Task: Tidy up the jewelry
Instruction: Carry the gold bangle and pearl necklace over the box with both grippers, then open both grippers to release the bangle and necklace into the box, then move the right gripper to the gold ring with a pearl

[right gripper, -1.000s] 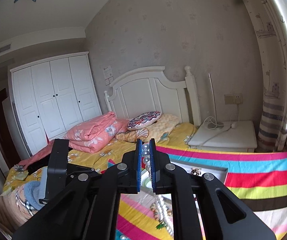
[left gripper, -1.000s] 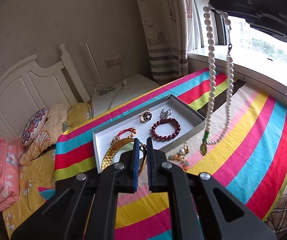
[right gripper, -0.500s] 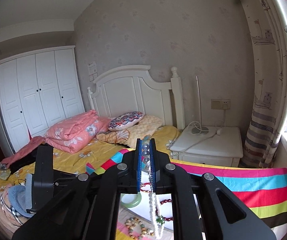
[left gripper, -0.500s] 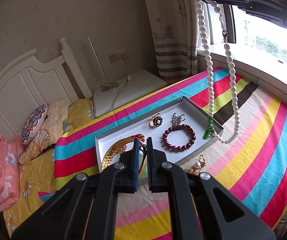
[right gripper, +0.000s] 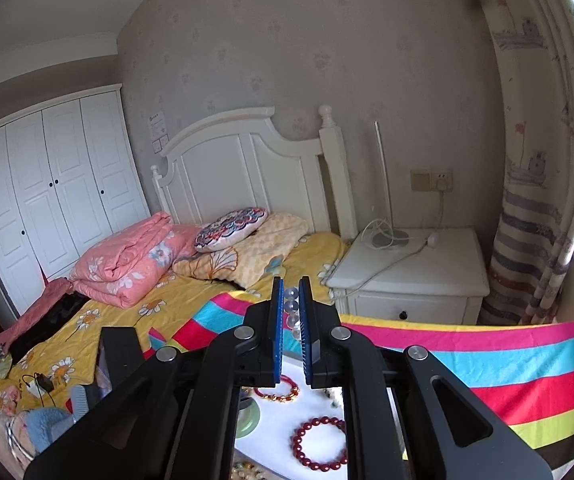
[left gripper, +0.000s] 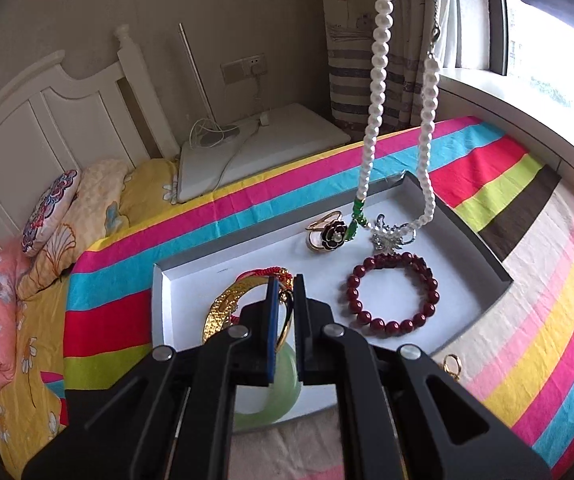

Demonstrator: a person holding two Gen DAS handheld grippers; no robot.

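A long white pearl necklace [left gripper: 379, 80] hangs down from above in the left wrist view. Its green pendant [left gripper: 357, 216] dangles over the far part of the white tray [left gripper: 467, 232]. My right gripper [right gripper: 290, 280] is shut on the pearl strand [right gripper: 292, 306]. My left gripper [left gripper: 285, 280] is shut with nothing in it, low over the tray's near left side. In the tray lie a dark red bead bracelet [left gripper: 393, 292], a flower ring [left gripper: 325, 234], a silver brooch [left gripper: 389, 236], a gold bangle [left gripper: 223, 308], a red cord bracelet [left gripper: 271, 272] and a green jade bangle [left gripper: 277, 396].
The tray rests on a striped cloth [left gripper: 527, 320] spread over the bed. A small gold ring [left gripper: 451, 364] lies on the cloth just outside the tray's near edge. Behind stand a white nightstand [right gripper: 411, 276], pillows [right gripper: 231, 224], a headboard and a curtain [right gripper: 527, 200].
The necklace has travelled left from over the cloth to over the tray, and its pendant now hangs inside the tray's far end. Both grippers have come closer to the tray.
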